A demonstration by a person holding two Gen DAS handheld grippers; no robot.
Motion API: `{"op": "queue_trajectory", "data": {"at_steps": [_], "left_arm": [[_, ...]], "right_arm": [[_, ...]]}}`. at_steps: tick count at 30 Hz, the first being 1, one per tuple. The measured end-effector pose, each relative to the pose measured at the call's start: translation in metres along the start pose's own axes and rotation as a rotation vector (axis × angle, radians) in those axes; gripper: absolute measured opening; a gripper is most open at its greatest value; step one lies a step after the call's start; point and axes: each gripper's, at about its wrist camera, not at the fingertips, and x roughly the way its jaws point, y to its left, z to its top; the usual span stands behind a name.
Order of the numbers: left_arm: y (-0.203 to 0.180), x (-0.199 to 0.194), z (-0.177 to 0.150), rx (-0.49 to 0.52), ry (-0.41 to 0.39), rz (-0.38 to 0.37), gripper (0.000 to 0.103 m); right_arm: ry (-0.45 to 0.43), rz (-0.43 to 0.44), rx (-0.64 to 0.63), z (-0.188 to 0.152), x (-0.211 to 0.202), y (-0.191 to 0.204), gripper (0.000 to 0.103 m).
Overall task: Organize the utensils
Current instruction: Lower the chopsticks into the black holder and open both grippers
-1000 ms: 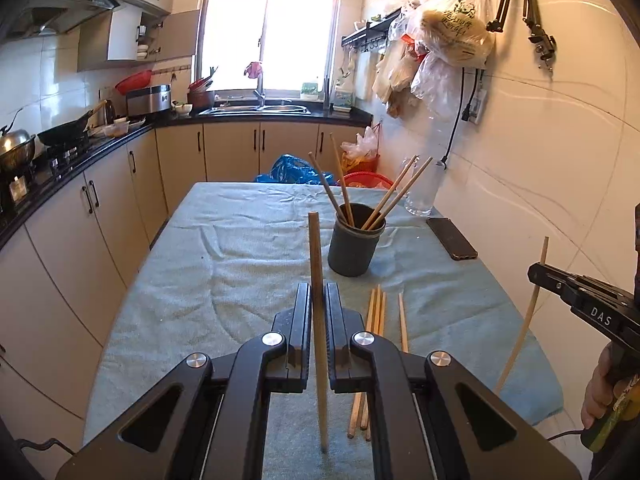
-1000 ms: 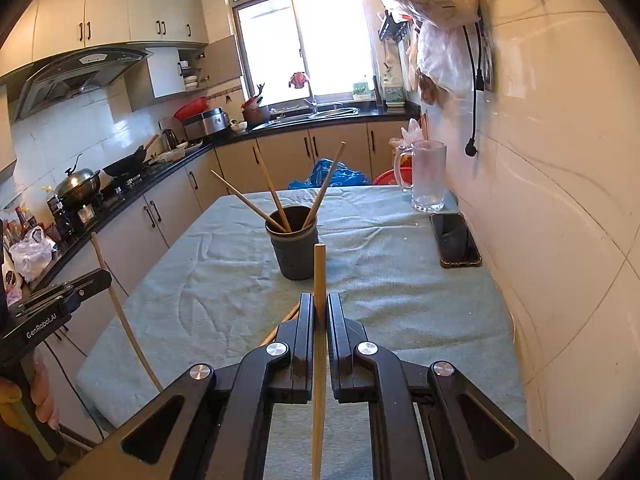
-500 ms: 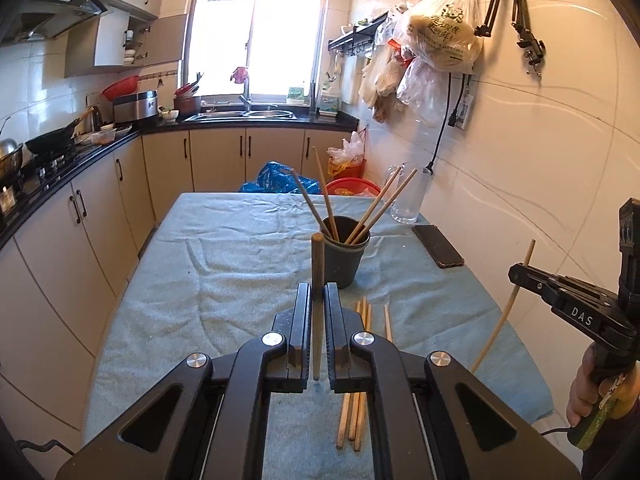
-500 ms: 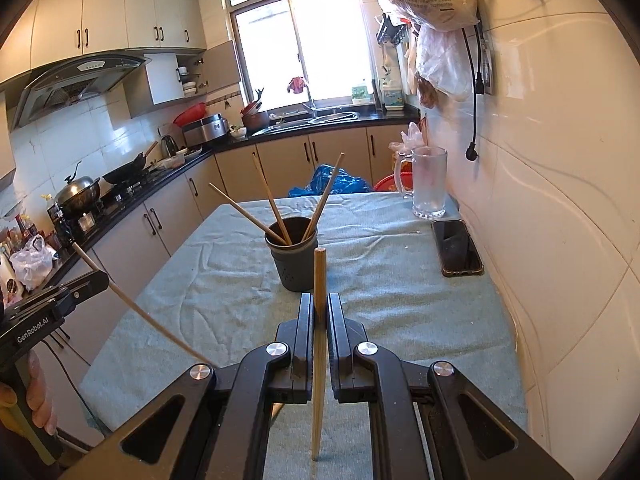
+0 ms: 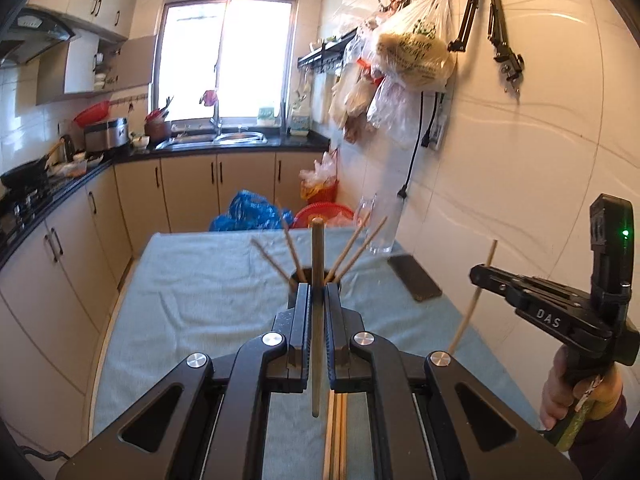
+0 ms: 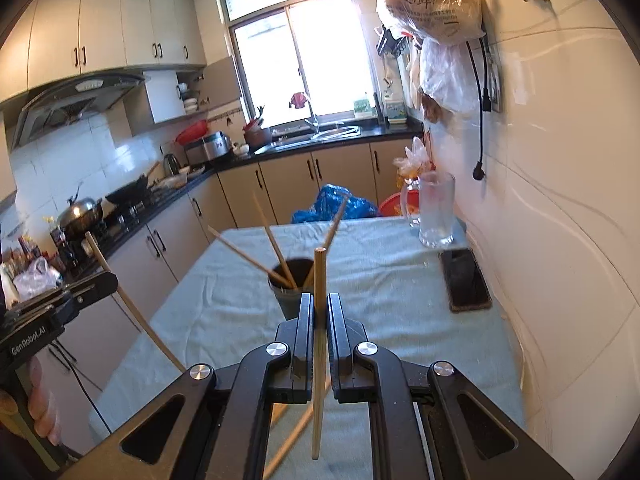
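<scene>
Two grippers (image 5: 317, 292) (image 6: 319, 304), each clamping a chopstick (image 5: 317, 320) (image 6: 319, 344)

the right claw (image 5: 478, 271) has "das" in white on its black body. the left claw (image 6: 110, 278) reads "genrobot.ai". chinese print on the hanging plastic bag (image 6: 432, 4) includes "新鲜"; the rest is unclear.
</scene>
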Motion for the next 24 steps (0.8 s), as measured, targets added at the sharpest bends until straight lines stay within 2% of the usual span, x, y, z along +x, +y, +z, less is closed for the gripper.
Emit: {"op": "queue_trajectory", "data": {"at_steps": [6,12,19,24], "left_arm": [[-0.005,0.019,0.045,0.01,-0.081,0.018,0.006],[0.005,0.065,0.083,-0.052,-0.075,0.011,0.006],[0.018,0.124,0.097,-0.113,-0.021,0.004,0.006],[0.027,0.158,0.087,-0.12,0.028,0.02,0.006]], "right_arm": [[-0.095,0.019,0.02,0.047,0.017,0.011,0.007],[-0.182,0.002,0.015,0.088,0.045,0.028,0.007],[-0.229,-0.037,0.032,0.105,0.085,0.033,0.007],[-0.183,-0.051,0.069,0.099,0.117,0.019,0.007]]}}
